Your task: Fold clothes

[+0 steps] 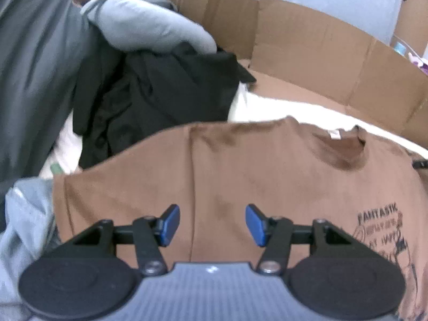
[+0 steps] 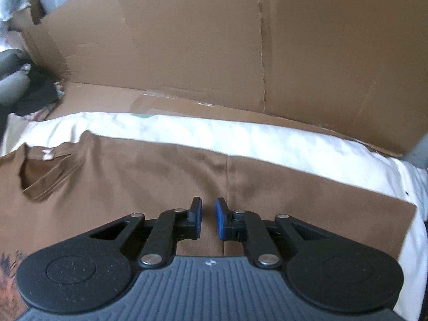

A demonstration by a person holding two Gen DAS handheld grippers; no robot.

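A brown T-shirt (image 1: 267, 176) with a black print lies flat, front up, on a white sheet (image 1: 267, 107). Its collar and label are at the far side. My left gripper (image 1: 212, 224) is open and empty, just above the shirt's left shoulder and sleeve area. In the right wrist view the same shirt (image 2: 133, 182) spreads below my right gripper (image 2: 208, 220). That gripper has its blue pads a small gap apart with nothing between them, over the right sleeve seam. The white sheet (image 2: 240, 139) shows beyond the shirt.
A heap of black clothes (image 1: 160, 93) and a light grey garment (image 1: 149, 26) lie at the far left, with dark grey cloth (image 1: 32, 67) beside them. Another grey garment (image 1: 24, 214) lies at the near left. Cardboard walls (image 2: 214, 40) stand behind the sheet.
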